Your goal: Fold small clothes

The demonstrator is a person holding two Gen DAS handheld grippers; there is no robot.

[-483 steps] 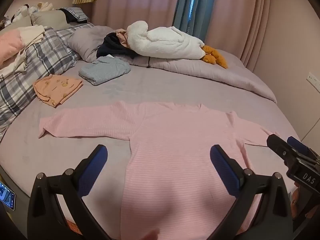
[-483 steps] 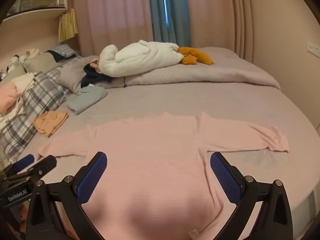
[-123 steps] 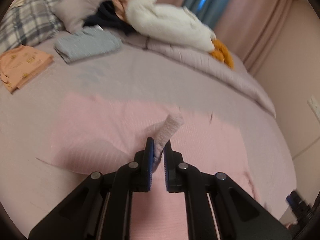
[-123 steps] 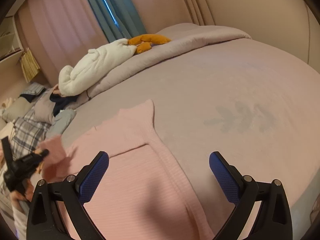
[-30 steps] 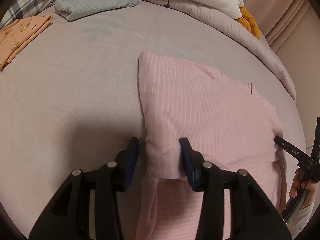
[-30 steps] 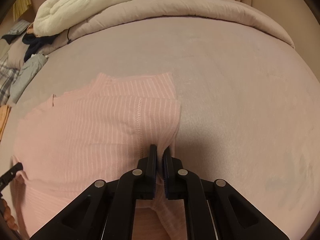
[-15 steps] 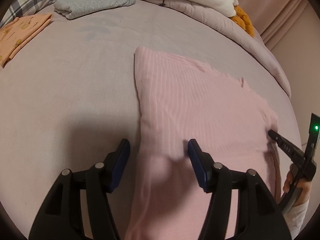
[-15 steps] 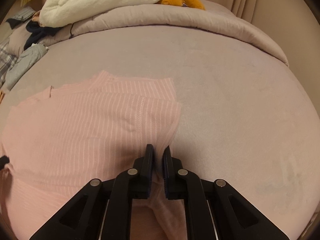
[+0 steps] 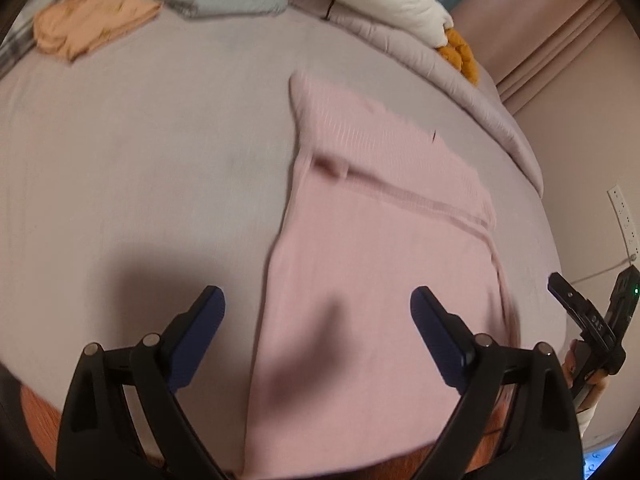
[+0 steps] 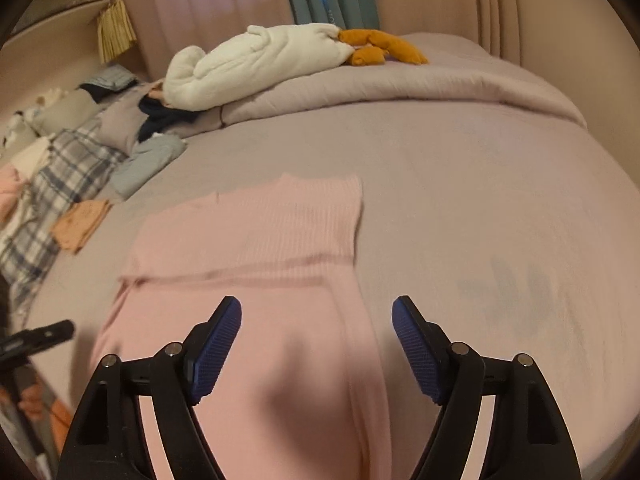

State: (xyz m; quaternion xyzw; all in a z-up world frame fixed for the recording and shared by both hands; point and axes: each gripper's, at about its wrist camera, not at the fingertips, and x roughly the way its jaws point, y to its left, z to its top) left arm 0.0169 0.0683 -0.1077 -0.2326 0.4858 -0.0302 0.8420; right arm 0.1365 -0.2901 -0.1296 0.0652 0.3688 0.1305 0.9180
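Next, with the left gripper [image 9: 316, 312] and right gripper [image 10: 316, 328] both spread empty, we pinch the pink top [image 9: 384, 216] at its near hem, probably off-frame, and fold evenly.

Left claw [image 9: 316, 308] spread wide, right claw [image 10: 316, 320] spread wide, both holding nothing

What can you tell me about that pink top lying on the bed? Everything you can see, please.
The pink top is a soft knit with fine ribbed stripes. It lies flat on the lilac bed cover, both sleeves folded in, making a long narrow panel; one sleeve lies as a band across it. Its near end runs out of view below. Both grippers, left and right, hang open above it, touching nothing. Motion blur hides finer detail.
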